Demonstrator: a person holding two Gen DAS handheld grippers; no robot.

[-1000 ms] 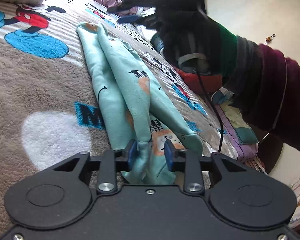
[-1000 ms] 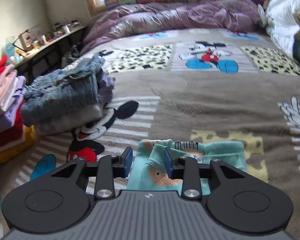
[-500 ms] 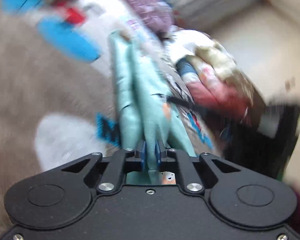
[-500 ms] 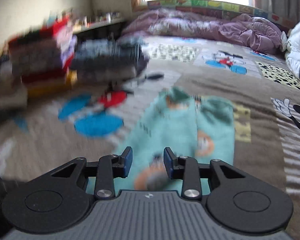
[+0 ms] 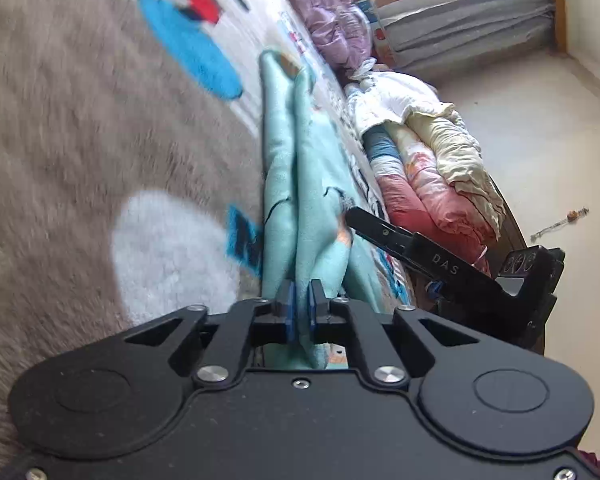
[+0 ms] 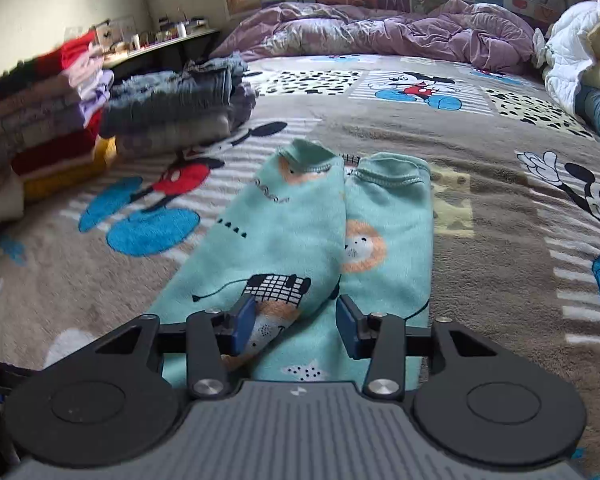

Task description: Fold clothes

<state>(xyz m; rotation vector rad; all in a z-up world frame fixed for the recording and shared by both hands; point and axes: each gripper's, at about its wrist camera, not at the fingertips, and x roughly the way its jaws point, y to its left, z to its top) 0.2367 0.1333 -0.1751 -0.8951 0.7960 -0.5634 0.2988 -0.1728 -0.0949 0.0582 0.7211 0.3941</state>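
Teal printed pants [image 6: 320, 240] lie lengthwise on the cartoon blanket [image 6: 480, 152] of the bed, both leg hems far. Left tongs [image 5: 301, 308] clenched on a raised fold at the near edge. Right tongs [image 6: 296, 322] released, spread over the near fabric. Folded stacks [image 6: 172, 108] left; bare blanket right.

1. Pants [image 6: 312, 236]: soft teal fleece, matt, printed, with stitched hems.
2. Blanket [image 6: 480, 280]: thick plush pile, fuzzy and matt, with cartoon prints.
3. Quilt [image 6: 380, 36]: purple cloth, crumpled, with a faint sheen.
4. Left gripper [image 5: 301, 306]: matt black plastic body, shiny metal screws, smooth blue pads.
5. Right gripper [image 6: 296, 324]: grey ribbed plastic housing, matt black arms, bright metal screws.
6. Stack [image 6: 172, 100]: folded knits and coarse denim-like cloth.
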